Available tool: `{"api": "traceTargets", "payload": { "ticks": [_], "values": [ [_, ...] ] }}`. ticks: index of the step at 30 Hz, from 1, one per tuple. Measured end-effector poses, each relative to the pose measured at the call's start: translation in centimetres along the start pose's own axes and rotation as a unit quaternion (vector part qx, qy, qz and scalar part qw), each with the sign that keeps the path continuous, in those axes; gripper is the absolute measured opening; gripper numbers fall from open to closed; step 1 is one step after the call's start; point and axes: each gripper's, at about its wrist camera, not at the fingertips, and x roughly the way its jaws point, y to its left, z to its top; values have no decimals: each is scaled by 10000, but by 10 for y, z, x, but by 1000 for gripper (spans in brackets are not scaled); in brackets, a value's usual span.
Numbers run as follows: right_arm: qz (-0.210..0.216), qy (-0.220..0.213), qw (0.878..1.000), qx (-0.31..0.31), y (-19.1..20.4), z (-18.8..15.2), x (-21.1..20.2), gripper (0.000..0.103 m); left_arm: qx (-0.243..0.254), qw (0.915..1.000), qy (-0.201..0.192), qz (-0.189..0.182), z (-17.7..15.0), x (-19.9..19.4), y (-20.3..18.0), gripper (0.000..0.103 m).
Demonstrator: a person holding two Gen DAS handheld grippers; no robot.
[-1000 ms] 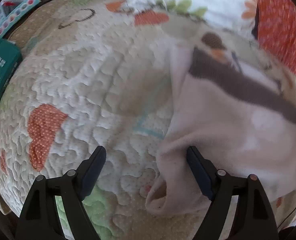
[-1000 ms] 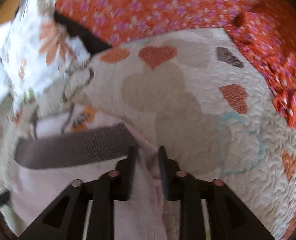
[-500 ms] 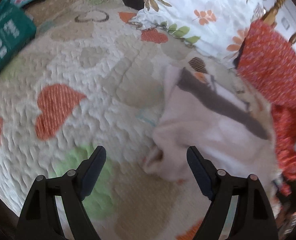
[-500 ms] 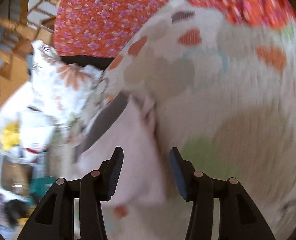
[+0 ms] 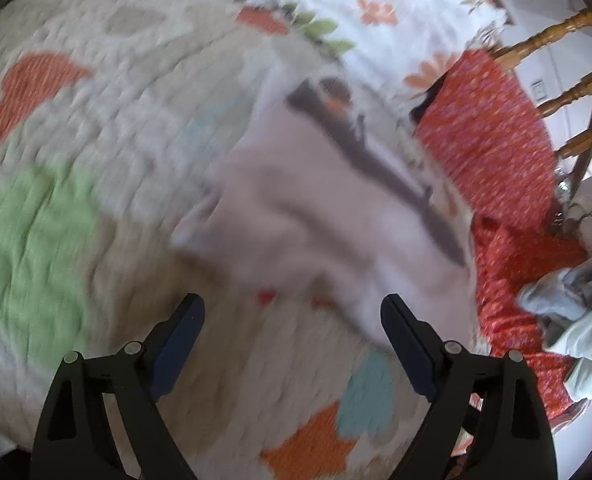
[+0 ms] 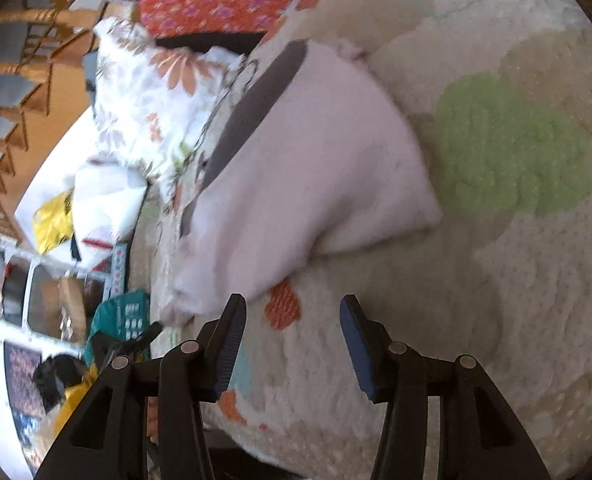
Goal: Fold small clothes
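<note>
A small pale pink garment [image 5: 304, 216] with a dark grey waistband [image 5: 380, 164] lies folded on the quilted heart-pattern blanket [image 5: 96, 128]. It also shows in the right wrist view [image 6: 312, 168], waistband [image 6: 256, 100] on its far side. My left gripper [image 5: 292, 320] is open and empty, just short of the garment's near edge. My right gripper [image 6: 292, 328] is open and empty, above the blanket beside the garment's lower corner. The left wrist view is motion-blurred.
A white floral pillow [image 5: 360, 4] and red floral fabric [image 5: 492, 132] lie beyond the garment. Grey clothes [image 5: 572, 304] lie at right, by a wooden chair [image 5: 556, 28]. A green box [image 6: 128, 316] and clutter sit off the blanket's edge.
My right gripper let go of the garment and opened, then pulled back and swung round. My left gripper drew back from the garment, staying open. The garment now lies folded on the blanket.
</note>
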Motion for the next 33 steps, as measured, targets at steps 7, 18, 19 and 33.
{"api": "traceTargets", "payload": {
  "ticks": [7,18,19,33],
  "values": [
    [-103,-550,9976,409,-11,30,-5,63,-261,9996,-107,59,32,30,-4,93],
    [29,-660,9972,360,-13,54,14,18,-67,9965,226,802,38,20,-16,8],
    [19,-679,9971,340,-12,54,9,17,-47,9962,227,835,35,14,-15,8],
    [-342,-996,9930,532,-29,38,-35,31,346,9928,-253,1121,18,-34,-2,45]
  ]
}}
